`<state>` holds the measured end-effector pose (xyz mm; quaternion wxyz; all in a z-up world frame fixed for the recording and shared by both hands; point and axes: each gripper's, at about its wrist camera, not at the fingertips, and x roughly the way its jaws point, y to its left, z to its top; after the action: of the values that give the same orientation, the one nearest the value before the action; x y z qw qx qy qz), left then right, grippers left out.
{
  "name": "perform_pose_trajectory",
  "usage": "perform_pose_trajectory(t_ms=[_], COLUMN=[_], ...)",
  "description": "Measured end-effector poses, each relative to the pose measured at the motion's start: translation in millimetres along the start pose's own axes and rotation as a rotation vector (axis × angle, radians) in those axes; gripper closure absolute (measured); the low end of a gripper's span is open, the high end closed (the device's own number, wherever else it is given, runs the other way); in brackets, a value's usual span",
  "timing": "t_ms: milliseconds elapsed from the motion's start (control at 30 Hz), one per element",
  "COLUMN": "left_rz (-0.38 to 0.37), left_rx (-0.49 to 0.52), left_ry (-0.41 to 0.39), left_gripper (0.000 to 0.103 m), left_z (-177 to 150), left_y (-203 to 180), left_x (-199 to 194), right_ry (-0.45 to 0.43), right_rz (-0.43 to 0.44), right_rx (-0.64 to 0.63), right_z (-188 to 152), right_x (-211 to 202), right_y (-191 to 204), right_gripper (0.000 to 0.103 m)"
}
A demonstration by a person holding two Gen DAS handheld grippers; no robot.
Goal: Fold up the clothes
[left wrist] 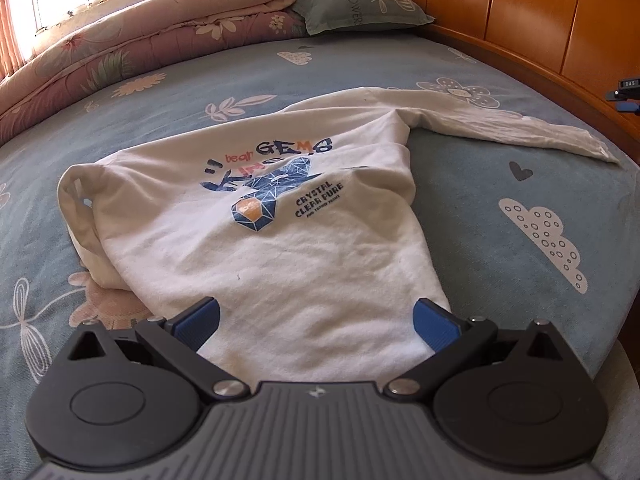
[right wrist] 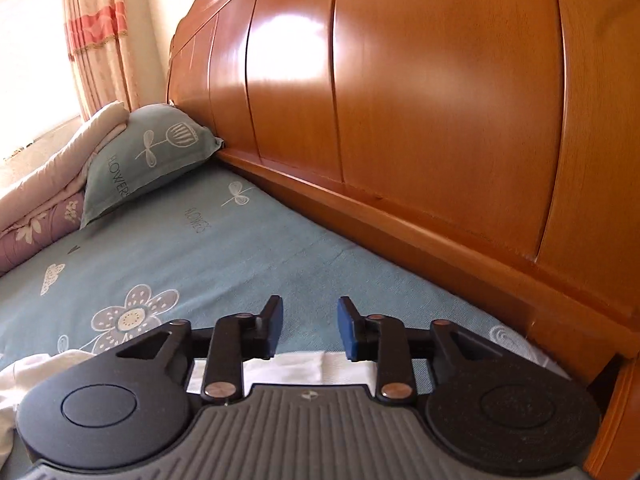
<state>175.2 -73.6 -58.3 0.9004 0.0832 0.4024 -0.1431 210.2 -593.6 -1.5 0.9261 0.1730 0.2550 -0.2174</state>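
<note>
A white long-sleeved shirt (left wrist: pixel 280 248) with a blue and orange print lies on the blue bedsheet (left wrist: pixel 500 208). One sleeve (left wrist: pixel 500 124) stretches out to the right, and the other is bunched under the shirt's left side (left wrist: pixel 80 216). My left gripper (left wrist: pixel 316 320) is open wide just above the shirt's near hem, with a blue pad over each side of the cloth. In the right wrist view, my right gripper (right wrist: pixel 310 328) is open above a white strip of cloth (right wrist: pixel 304 370) that lies under its fingers. More white fabric (right wrist: pixel 36 368) shows at the lower left.
A wooden headboard (right wrist: pixel 440 120) runs along the right side of the bed. A teal pillow (right wrist: pixel 148 152) and a rolled floral quilt (left wrist: pixel 120 40) lie at the far end by the curtained window. A small dark object (left wrist: pixel 624 94) sits at the right edge.
</note>
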Motion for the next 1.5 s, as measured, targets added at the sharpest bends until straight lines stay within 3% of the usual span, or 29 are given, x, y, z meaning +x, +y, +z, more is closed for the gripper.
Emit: perform_pose_trajectory(t_ms=[133,233,500,767,867,1033,1167,1233,1333,1500], left_rz=[0.001,-0.003,-0.031,-0.111,-0.136,-0.144,-0.105,-0.079,-0.051,-0.055], left_rx=[0.003,0.01,-0.036,-0.116,-0.15,-0.139,-0.135,-0.122,-0.021,0.176], left_ry=[-0.007,-0.021,-0.045,0.012,0.017,0.024,0.004,-0.018,-0.093,-0.135], left_gripper=[0.001,0.001,0.001,0.001,0.001,0.0,0.001,0.002,0.002,0.001], left_z=[1.0,0.2,-9.5,-35.7,-44.6,-52.6,-46.8,-43.0,-30.5,-1.5], left_y=[-0.5,-1.3,13.5,37.2,45.3,48.0,50.1,49.8,38.0,-2.5], left_x=[-2.1,-7.3,-24.0,-9.1,1.1,10.7,-2.5,-12.4,-37.5,-42.5], right_ry=[0.08,0.136,0.313,0.416,0.436,0.443,0.438,0.433,0.386,0.35], right_rz=[0.067,0.142,0.441,0.667,0.692,0.611,0.612,0.603,0.592,0.552], right_rx=[-0.047,-0.098,-0.198,-0.318,-0.33,-0.398,-0.403,-0.403,-0.398,-0.436], right_z=[-27.9,-49.5,-118.2,-184.8,-204.3,-233.6,-239.0,-242.1,-249.4,-254.8], right_x=[-3.9,-12.9,-41.8,-91.1,-104.2,-107.9,-110.6,-110.3,-113.6,-122.2], right_y=[23.4,49.0,152.6,249.6,263.8,263.2,260.5,260.8,258.8,251.8], right_gripper=[0.058,0.05,0.039,0.034,0.032,0.029,0.0,0.0,0.0,0.0])
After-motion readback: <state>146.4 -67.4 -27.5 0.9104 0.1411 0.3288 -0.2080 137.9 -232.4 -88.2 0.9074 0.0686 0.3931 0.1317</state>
